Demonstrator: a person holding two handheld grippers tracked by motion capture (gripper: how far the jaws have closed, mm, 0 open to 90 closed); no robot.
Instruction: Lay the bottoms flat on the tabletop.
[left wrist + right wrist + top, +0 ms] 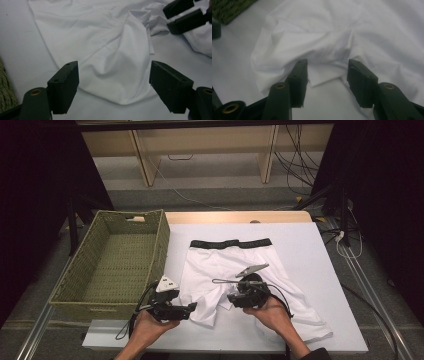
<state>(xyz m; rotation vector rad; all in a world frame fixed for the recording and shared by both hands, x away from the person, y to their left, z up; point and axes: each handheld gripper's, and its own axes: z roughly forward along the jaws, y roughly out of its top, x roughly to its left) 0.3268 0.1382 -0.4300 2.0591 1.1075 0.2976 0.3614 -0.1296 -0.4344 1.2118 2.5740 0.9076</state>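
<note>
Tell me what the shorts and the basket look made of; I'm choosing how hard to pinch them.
Shorts: thin, soft white cloth, likely a stretchy knit with a matte finish; it rumples into smooth folds, and the black waistband looks elastic. Basket: stiff woven fibre, olive green, perhaps wicker or seagrass; the plaited strands show on its walls, though which fibre is unclear.

No text, brand, number or sign can be read anywhere in these pictures. The black waistband [231, 243] of the white shorts [235, 270] carries faint pale marks that could be lettering, but in the high view they are too small and blurred to make out
</note>
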